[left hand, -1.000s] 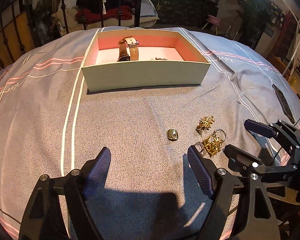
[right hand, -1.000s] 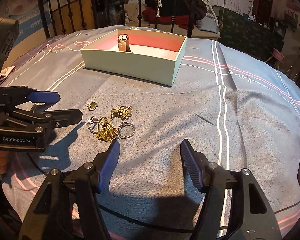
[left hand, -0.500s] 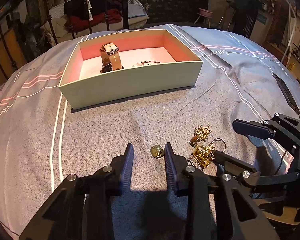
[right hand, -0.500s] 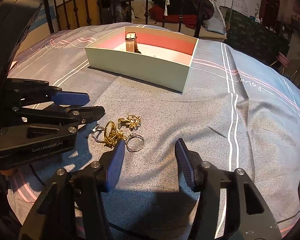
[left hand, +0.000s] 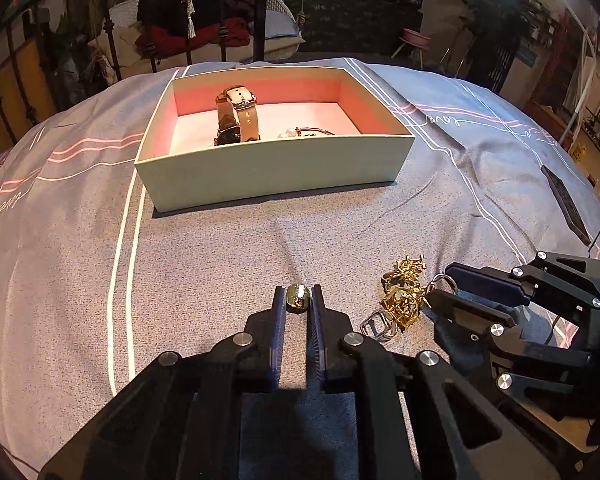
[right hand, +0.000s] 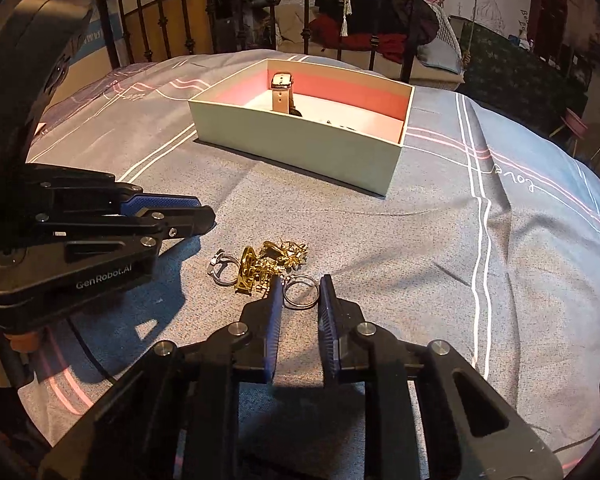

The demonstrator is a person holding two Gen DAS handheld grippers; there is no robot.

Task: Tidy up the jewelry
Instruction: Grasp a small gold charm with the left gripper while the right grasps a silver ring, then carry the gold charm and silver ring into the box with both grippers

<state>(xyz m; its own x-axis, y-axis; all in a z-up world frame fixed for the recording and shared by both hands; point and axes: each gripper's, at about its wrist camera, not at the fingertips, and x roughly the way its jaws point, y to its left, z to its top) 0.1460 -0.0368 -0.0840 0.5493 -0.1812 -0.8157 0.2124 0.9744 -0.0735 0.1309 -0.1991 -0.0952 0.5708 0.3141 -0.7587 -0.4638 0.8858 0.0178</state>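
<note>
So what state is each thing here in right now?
Left gripper: shut on the gold nugget.
Right gripper: jaws just closing around the silver ring, contact unclear.
Box: open, no lid.
Watch: upright in the box.
Gold pile: tangled, on the bedspread.

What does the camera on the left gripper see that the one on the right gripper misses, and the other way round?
Only the left wrist view shows the small gold piece pinched between the left gripper pads, its jaws having just closed.

Only the right wrist view shows the silver ring lying between the right gripper fingers, whose jaws have just been closing; whether they press it is unclear.

Both show the box with the watch standing inside, the tangled gold jewelry and the grey bedspread.
</note>
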